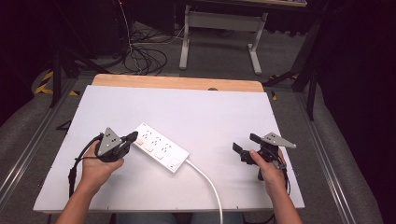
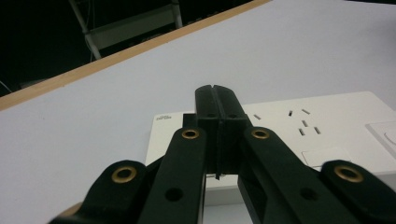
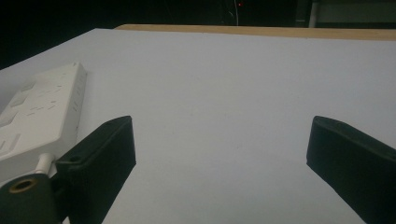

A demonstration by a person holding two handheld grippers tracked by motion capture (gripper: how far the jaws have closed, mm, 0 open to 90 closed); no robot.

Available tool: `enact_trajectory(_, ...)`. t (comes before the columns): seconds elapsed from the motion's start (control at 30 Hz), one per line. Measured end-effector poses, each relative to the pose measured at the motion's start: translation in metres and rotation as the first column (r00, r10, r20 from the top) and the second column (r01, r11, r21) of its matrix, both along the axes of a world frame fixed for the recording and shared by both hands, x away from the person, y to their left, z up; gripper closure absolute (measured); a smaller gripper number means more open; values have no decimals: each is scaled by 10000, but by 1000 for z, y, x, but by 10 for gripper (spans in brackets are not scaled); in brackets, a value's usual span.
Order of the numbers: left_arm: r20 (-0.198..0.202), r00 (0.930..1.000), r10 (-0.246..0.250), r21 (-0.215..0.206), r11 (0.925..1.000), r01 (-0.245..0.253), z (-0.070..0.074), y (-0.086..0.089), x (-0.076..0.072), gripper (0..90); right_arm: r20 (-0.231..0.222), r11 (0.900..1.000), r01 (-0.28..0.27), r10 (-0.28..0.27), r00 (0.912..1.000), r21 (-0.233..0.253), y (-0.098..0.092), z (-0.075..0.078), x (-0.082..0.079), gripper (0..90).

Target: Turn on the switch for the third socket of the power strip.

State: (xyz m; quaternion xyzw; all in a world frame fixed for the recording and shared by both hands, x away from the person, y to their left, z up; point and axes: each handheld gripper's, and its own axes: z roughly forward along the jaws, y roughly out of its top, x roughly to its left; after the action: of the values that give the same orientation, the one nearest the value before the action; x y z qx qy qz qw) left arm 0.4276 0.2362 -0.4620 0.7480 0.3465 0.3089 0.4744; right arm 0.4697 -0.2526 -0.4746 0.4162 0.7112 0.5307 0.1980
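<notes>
**Power strip position and gripper state**

The white power strip [image 1: 159, 146] lies flat on the white table [image 1: 210, 116]. Its long axis runs diagonally, from the far left down to the near right. The white cable [image 1: 208, 179] exits the near-right end and runs toward the table's near edge.

Left gripper [image 1: 132, 136]: jaws fully closed against each other, nothing between them. In the left gripper view the tips [image 2: 216, 100] sit over the strip's far-left end; contact cannot be confirmed.

Right gripper [image 1: 246, 143]: jaws wide apart, holding nothing, positioned well apart from the strip, to its right.
</notes>
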Motion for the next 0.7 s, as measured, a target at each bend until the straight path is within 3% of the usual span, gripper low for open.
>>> enact_trajectory(0.47, -359, 9991, -205, 154, 9997, 211, -3, -5, 5, 898, -10, 10000, 60, -60, 10000, -28, -2, 0, -2, 86)
enact_trajectory(0.7, -808, 9963, -298, 464, 9984, 336, -9, -8, 10, 897, -4, 9999, 149, -149, 9999, -42, -4, -1, -4, 86)
